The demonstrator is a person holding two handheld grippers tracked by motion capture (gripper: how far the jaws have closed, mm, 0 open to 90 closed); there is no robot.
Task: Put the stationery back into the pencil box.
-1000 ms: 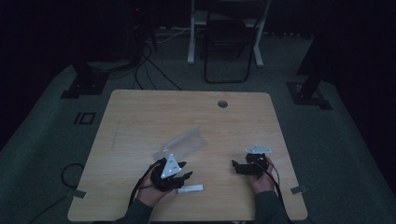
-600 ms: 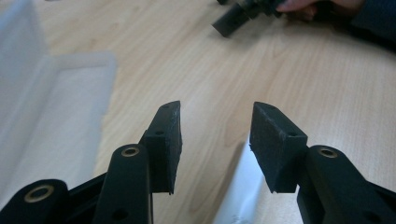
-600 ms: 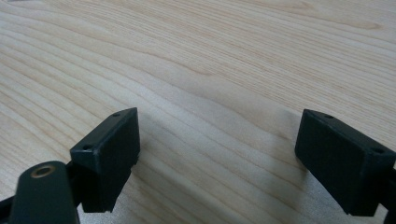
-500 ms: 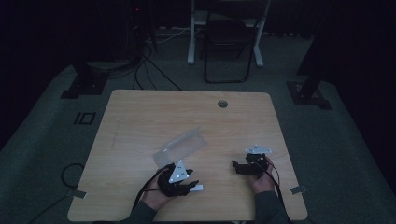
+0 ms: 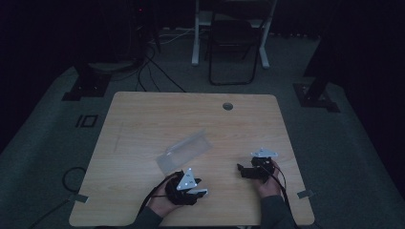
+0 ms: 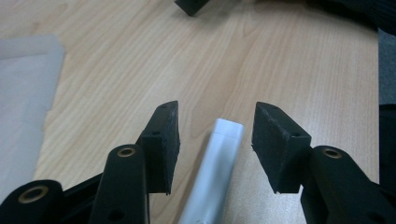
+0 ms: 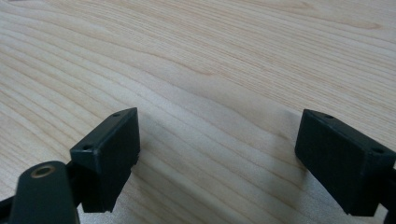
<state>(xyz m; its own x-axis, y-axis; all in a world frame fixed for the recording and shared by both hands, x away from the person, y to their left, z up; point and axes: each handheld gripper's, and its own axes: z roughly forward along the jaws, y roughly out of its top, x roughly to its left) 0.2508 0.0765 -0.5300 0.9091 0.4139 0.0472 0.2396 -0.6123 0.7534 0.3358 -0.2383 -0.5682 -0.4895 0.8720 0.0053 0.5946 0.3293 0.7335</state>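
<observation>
White bar (image 6: 212, 175) flat on table (image 5: 143, 114), near front edge, between open jaws of left gripper (image 6: 215, 140), seemingly untouched by either. Clear sheet (image 5: 184, 151) just beyond. Right gripper (image 7: 217, 158) well apart, wide open over bare wood.

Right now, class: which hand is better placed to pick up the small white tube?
Left. The left tool has its open jaws astride the white tube; the right tool stands open over bare table.
</observation>
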